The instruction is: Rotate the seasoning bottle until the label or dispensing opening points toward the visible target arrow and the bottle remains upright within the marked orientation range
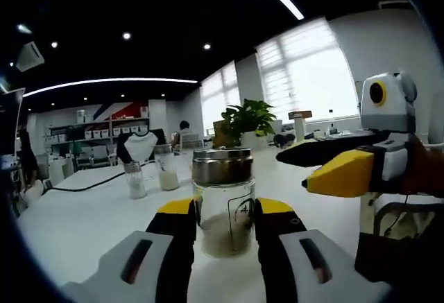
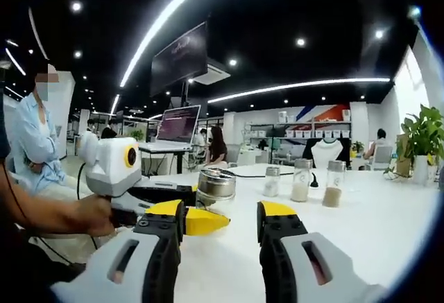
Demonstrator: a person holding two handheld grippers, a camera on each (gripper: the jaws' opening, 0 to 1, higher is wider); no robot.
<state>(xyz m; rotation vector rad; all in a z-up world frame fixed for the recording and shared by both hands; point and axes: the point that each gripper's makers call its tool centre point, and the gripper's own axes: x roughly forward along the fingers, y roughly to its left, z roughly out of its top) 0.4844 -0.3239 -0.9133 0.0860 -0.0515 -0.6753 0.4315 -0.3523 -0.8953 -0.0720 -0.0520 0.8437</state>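
Observation:
The seasoning bottle [image 1: 222, 202] is a clear glass jar with a metal lid and beige powder at its bottom. It stands upright on the white table [image 1: 83, 213]. My left gripper [image 1: 225, 209] is shut on it, one yellow-tipped jaw on each side. A small black mark shows on the glass facing me. My right gripper [image 1: 295, 170] reaches in from the right, level with the lid and apart from it. In the right gripper view, the bottle [image 2: 216, 185] sits in the left gripper [image 2: 208, 206], just beyond my open right gripper [image 2: 222, 213].
Three small shakers [image 2: 301, 179] stand further back on the table, two of them [image 1: 152, 177] also in the left gripper view, near a black cable [image 1: 90, 186]. A potted plant [image 1: 246, 119], a white necklace bust [image 2: 326, 152] and a laptop [image 2: 177, 124] stand behind. A person [image 2: 31, 143] is at the left.

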